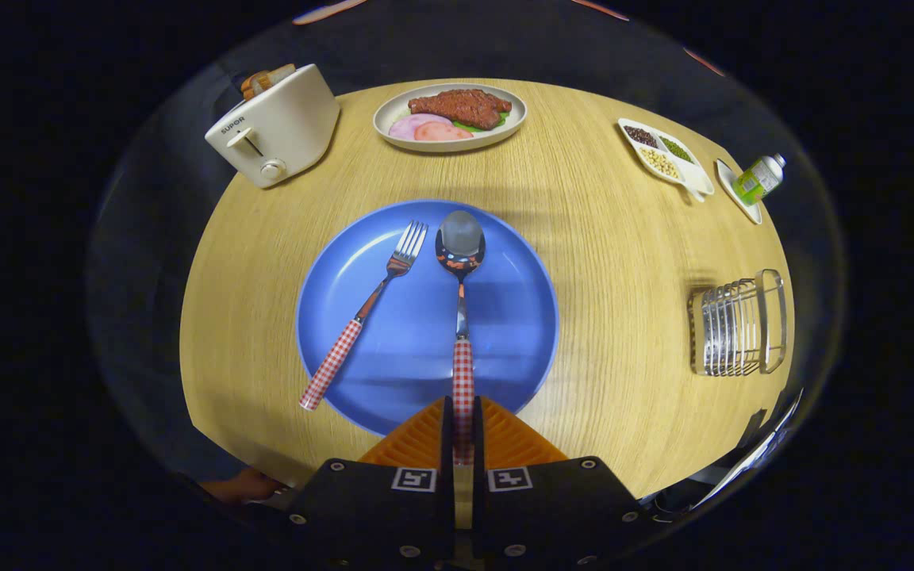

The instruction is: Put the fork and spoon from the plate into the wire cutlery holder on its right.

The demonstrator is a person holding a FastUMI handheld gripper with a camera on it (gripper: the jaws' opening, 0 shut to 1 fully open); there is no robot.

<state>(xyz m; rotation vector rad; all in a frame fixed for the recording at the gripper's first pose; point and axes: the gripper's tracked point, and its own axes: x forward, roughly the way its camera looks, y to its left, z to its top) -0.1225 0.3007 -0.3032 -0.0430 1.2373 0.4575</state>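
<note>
Two fingers of the gripper [463, 432] are sitting almost together, clamping the checked handle end of the spoon [461, 293] between them; only a narrow slot is left, and the handle is filling it. The spoon is lying straight ahead of the fingers on the blue plate [346, 277], its bowl pointing away toward the far rim. Whether the handle is lifting off the plate at all is hard to judge from this angle. The fork [370, 309] is resting on the same plate just to the left of the spoon, tilted, tines away, its checked handle end overhanging the near-left rim. The plate is sitting in the middle of the wooden desk [600, 262]. The wire cutlery holder [737, 323] is standing well apart on the right. Beyond the plate a toaster [274, 127], a dish of food [451, 116], a divided tray of beans [663, 151] and a small bottle [760, 178] are lining the far edge.
</note>
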